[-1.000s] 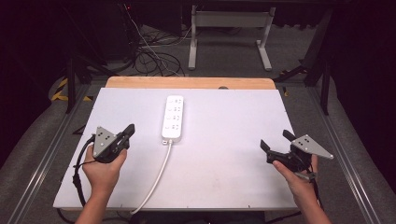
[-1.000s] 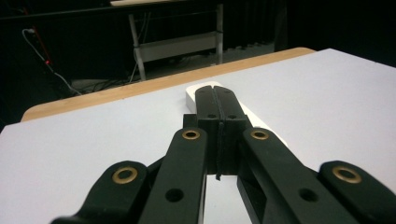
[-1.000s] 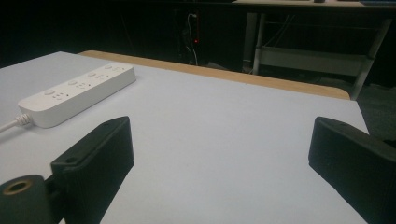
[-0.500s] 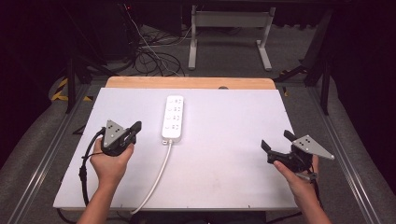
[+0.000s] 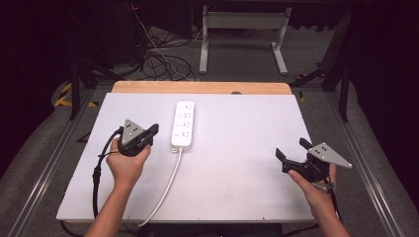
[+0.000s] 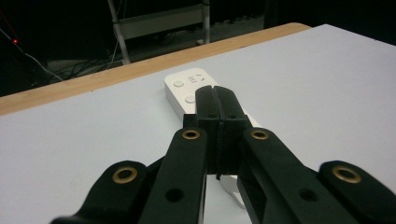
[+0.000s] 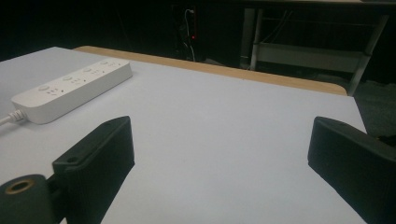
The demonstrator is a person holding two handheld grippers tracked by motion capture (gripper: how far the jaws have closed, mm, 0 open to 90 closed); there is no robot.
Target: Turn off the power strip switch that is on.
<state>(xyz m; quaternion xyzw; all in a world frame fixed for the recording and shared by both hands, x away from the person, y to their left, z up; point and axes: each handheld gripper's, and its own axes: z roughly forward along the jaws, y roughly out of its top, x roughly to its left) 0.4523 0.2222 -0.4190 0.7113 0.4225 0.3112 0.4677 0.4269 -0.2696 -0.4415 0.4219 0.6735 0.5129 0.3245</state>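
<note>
A: We see the white power strip (image 5: 183, 125) lying flat on the white table top (image 5: 237, 168), toward the far edge and left of the middle, its white cord (image 5: 165, 185) running back to the near edge.

B: And our left gripper (image 5: 151, 132) sits just beside the strip's left side, jaws pressed together with nothing between them. In the left gripper view the closed tips (image 6: 216, 112) cover the strip's middle, and we can't tell whether they touch it.

A: Our right gripper (image 5: 291, 150) is near the right edge, well apart from the strip, jaws spread wide and empty.

B: The right gripper view shows us the sockets and the strip's long side face (image 7: 74, 88), which the high view doesn't give. The high view alone shows both hands and the table's wooden far edge (image 5: 197, 87) in full.
</note>
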